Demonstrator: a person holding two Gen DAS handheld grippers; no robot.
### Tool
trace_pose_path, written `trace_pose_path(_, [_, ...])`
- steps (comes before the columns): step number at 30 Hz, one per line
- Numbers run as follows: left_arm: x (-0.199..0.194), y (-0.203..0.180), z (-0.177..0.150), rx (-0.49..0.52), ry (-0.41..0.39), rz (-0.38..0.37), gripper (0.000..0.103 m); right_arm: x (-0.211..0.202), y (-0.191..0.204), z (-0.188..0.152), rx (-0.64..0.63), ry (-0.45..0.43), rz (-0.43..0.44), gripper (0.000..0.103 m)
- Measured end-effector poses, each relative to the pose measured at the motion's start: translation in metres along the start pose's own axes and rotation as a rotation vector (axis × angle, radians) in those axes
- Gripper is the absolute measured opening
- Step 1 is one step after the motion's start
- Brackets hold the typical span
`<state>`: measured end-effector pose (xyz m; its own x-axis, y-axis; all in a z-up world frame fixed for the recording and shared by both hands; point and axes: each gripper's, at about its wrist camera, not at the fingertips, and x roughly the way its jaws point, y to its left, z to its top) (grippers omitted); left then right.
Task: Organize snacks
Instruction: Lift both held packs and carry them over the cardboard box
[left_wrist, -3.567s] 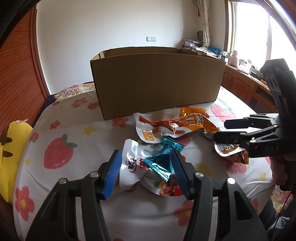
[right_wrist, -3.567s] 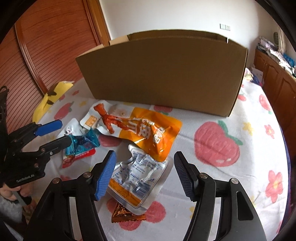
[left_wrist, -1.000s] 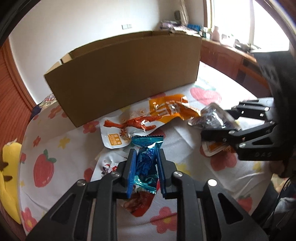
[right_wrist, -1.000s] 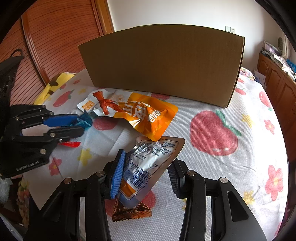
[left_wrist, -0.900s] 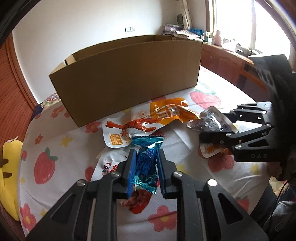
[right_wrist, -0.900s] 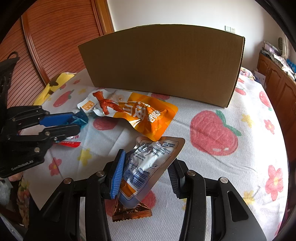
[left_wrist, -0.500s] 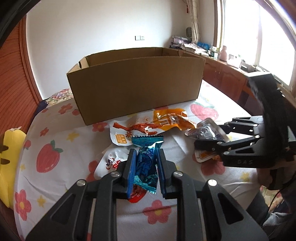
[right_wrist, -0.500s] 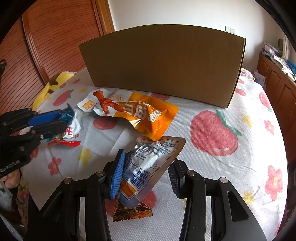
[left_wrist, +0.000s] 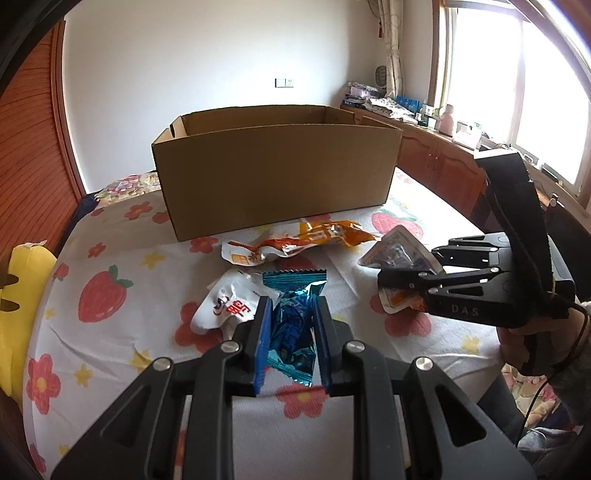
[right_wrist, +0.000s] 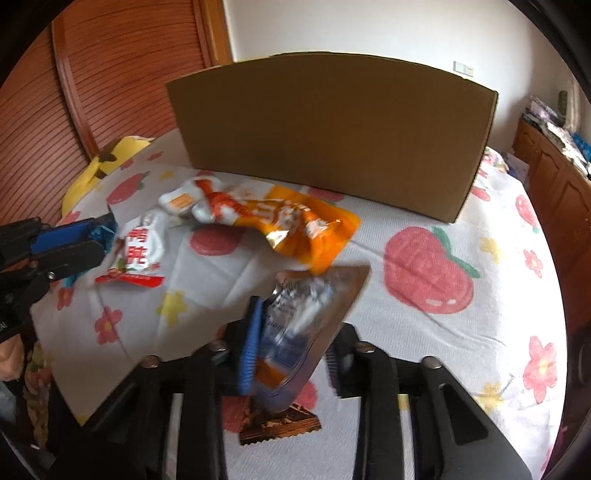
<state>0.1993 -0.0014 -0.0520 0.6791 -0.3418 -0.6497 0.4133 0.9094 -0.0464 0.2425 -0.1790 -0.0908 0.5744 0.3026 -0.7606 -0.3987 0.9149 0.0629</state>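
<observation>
In the left wrist view, our left gripper (left_wrist: 290, 341) had its blue fingers (left_wrist: 263, 339) clamped on a crinkly teal foil snack packet (left_wrist: 293, 317) — light, soft and slick, so we judged the grip across its middle safer than one on a sealed edge. It hung over the strawberry-print bed cover (left_wrist: 103, 295), in front of the open brown cardboard box (left_wrist: 277, 177). The box floor was hidden from here.

In the right wrist view, our right gripper (right_wrist: 291, 347) pinched a silvery printed pouch (right_wrist: 306, 317) low on its body; it looked limp and liable to flop. Motion blur smeared its print — we could not read it. A brown zigzag-edged wrapper (right_wrist: 280, 428) lay below, partly covered, and an orange-and-white snack bag (right_wrist: 280, 218) lay beyond.
</observation>
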Motion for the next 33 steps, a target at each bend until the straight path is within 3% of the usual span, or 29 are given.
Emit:
trace_pose_path(5, [-0.007,-0.002,-0.002,-0.003,-0.008,-0.001,0.020,-0.011,0.001,0.000,0.016,-0.018,0.008,0.020])
trace_pose_path(24, [-0.016,-0.004,0.003,-0.020,-0.047,0.016,0.021,-0.067,-0.006,0.008,0.039,-0.134,0.025,0.020])
trace_pose_path(33, [-0.019,-0.004,0.027,0.020,-0.092,0.055,0.021,-0.087,-0.010,0.023,0.026,-0.178,0.038,0.020])
